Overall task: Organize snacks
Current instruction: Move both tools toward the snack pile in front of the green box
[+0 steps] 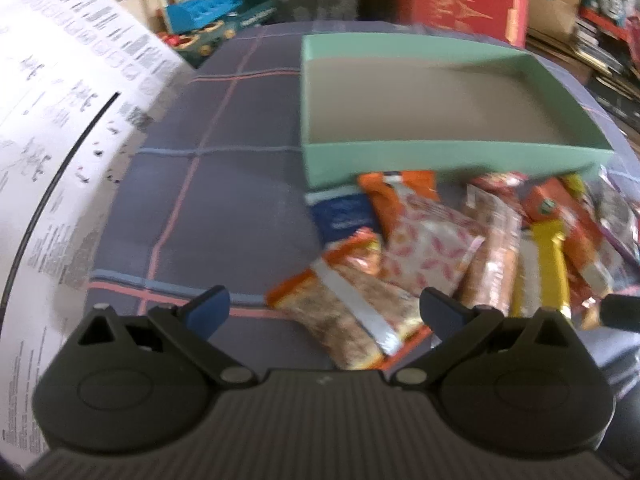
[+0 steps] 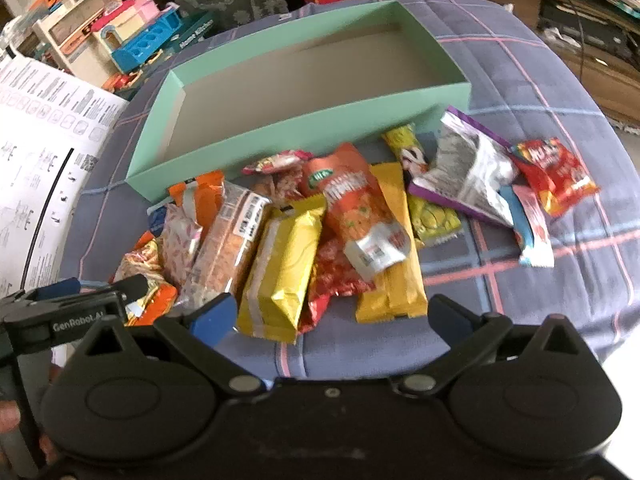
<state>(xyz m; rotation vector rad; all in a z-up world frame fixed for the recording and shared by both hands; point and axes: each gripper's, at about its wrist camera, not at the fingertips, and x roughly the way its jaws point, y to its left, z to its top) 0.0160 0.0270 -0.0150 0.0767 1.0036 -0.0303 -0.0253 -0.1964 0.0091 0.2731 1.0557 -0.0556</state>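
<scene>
We see a plaid quilt (image 2: 520,80) covering the work surface, with a white printed sheet (image 1: 48,120) lying off to our left. On the quilt sits a shallow mint-green box (image 2: 304,128), and as far as both views show, nothing is in it yet. Just in front of its near wall lies the snack pile, every packet outside the box: a yellow wafer pack (image 2: 280,268), an orange noodle packet (image 2: 352,208), a clear biscuit sleeve (image 2: 232,236), a silver and purple bag (image 2: 468,164) and a small red candy bag (image 2: 556,176) at the far right edge. We judge the sorting barely begun, with the whole pile left to move. Our left gripper (image 1: 324,308) hovers spread wide over an orange-edged cracker pack (image 1: 344,320), holding nothing. Our right gripper (image 2: 332,316) is likewise spread and empty, near the wafer pack.
</scene>
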